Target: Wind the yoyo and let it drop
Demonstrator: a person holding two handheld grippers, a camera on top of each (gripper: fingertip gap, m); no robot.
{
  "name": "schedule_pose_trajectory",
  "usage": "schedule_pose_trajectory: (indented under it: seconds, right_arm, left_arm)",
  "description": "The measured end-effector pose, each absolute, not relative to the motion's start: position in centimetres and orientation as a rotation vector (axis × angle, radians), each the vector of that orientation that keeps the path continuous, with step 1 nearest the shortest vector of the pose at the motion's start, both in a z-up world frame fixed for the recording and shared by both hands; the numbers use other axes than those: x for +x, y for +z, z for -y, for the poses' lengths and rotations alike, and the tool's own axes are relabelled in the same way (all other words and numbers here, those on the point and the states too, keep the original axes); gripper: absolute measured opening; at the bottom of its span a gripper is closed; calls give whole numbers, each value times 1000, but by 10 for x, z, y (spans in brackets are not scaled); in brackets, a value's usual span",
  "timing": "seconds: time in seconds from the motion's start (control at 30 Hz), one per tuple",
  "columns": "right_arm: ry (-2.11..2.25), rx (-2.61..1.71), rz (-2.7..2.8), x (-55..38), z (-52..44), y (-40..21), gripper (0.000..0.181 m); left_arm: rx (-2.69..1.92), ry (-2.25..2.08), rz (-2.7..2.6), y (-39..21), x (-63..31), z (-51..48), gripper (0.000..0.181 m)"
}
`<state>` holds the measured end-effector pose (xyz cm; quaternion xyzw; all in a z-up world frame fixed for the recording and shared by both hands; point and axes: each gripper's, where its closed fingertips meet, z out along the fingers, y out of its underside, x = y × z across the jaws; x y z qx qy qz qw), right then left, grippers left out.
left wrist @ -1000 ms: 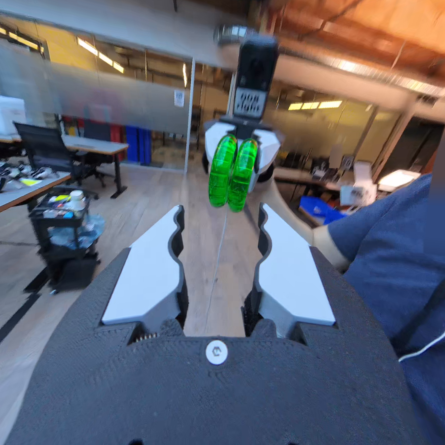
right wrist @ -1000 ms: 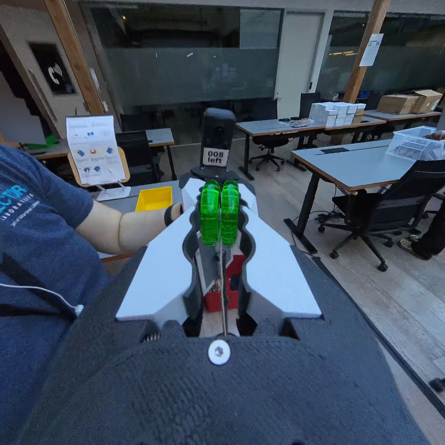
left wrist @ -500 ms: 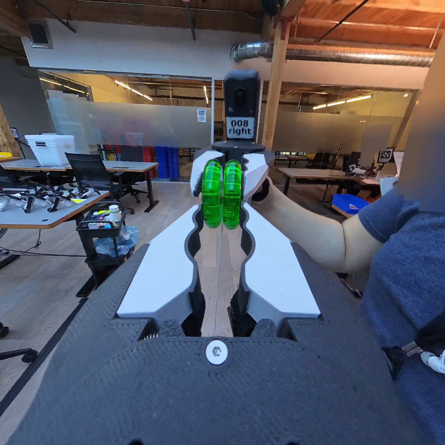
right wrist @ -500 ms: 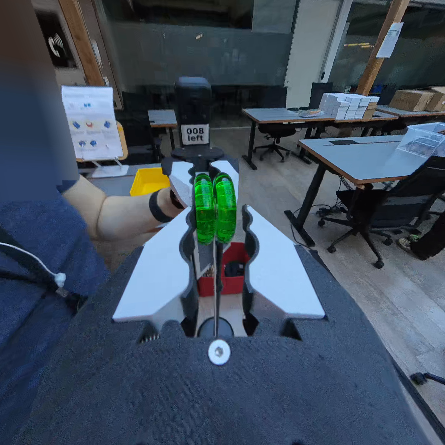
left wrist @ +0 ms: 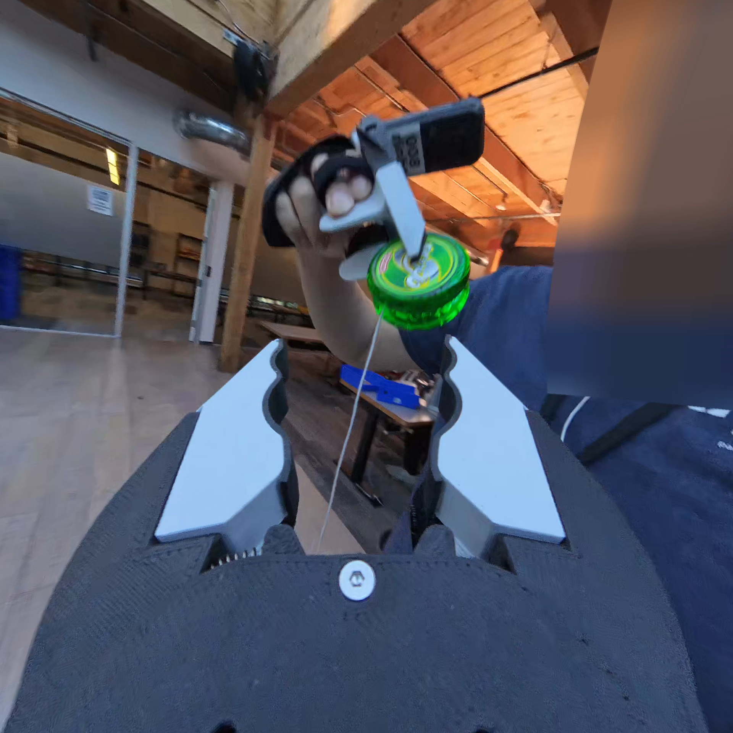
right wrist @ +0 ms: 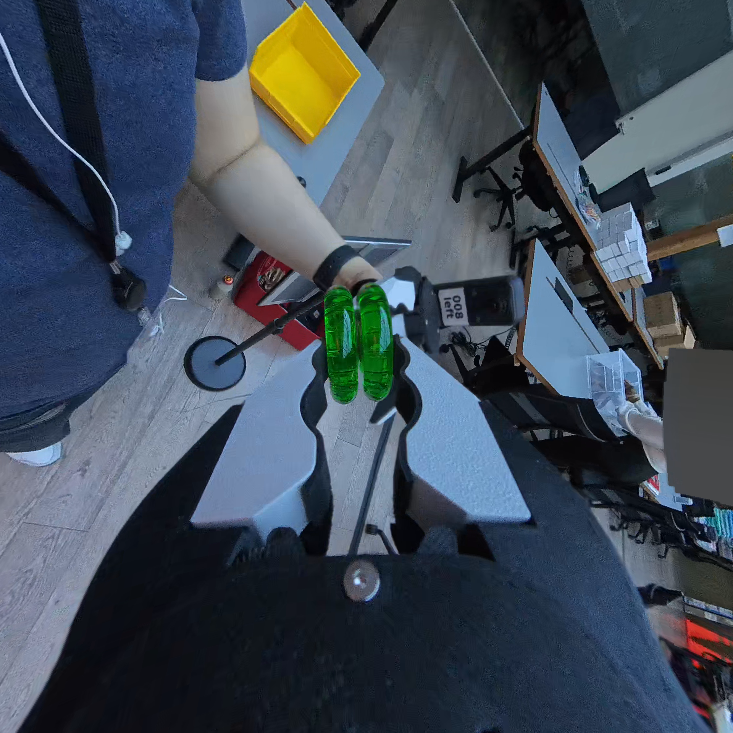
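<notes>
1. My right gripper [right wrist: 359, 357] is closed on the green yoyo [right wrist: 359, 344], one finger pressed on each flat face; seen from my own camera the two halves stand edge-on between the fingertips, with the groove facing back at me.
2. My left gripper [left wrist: 363, 349] is wide open and holds nothing between its fingers; the gap is bare apart from the string [left wrist: 349, 428] running through it.
3. The string leaves the yoyo's groove and slants down and back toward the left gripper's base, where it passes out of sight; I cannot tell what it is fastened to there.
4. In the left view the yoyo [left wrist: 418, 279] sits above and ahead of the open fingers, well apart from them, with one flat face turned up and toward that camera; its axle runs along the line between the right fingers, so the groove lies in the plane of the string.
5. The right gripper is the one touching the yoyo, the left only tends the string; I judge winding is the step in hand, and the drop is not yet made.
6. Below lie a wooden floor [right wrist: 119, 436], a yellow bin [right wrist: 303, 71] on a grey table [right wrist: 345, 131], and a red box [right wrist: 277, 301].
</notes>
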<state>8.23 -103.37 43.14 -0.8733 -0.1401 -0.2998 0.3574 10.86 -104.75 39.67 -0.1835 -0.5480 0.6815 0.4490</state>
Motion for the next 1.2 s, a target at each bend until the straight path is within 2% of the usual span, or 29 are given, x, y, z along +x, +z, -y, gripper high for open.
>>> schedule_pose_trajectory:
  seconds: [0.1, 0.17, 0.2, 0.27, 0.3, 0.6, 0.7, 0.8, 0.83, 0.93, 1.0, 1.2]
  right_arm:
    - [-772, -2312, 356, 81, 1041, 439, 30]
    - [-777, -2330, 325, 83, 1049, 443, 30]
    - [-766, -2341, 299, 83, 1054, 443, 30]
    - [-760, -2354, 251, 83, 1065, 442, 30]
    - [-743, -2371, 227, 82, 1071, 439, 30]
    - [-943, -2612, -57, 122, 1142, 368, 30]
    - [-1231, -2487, -81, 150, 1141, 359, 30]
    - [-1551, -2168, -96, 171, 1130, 376, 30]
    - [-1648, -2036, -122, 174, 1128, 387, 30]
    - [-1829, -1633, -232, 172, 1131, 424, 30]
    - [-1858, -1414, -301, 165, 1134, 445, 30]
    - [-1846, -1106, -321, 147, 1125, 481, 29]
  left_arm:
    - [-554, 1474, 1369, 368, 81, 1065, 66]
    - [-601, 1344, 1346, 355, 61, 1068, 51]
    - [-607, 1309, 1352, 349, 55, 1070, 42]
    - [-613, 1294, 1362, 340, 47, 1073, 9]
    - [-596, 1310, 1373, 338, 47, 1074, 0]
    - [-377, 1540, 1502, 376, 85, 1053, 0]
    - [-350, 1580, 1612, 393, 77, 1056, 0]
    - [-325, 1659, 1757, 404, 67, 1069, 0]
    - [-320, 1691, 1795, 408, 64, 1072, 4]
    - [-288, 1788, 1935, 415, 72, 1077, 35]
    - [-221, 1832, 2031, 414, 90, 1078, 48]
    - [-15, 1932, 1786, 448, 143, 1074, 71]
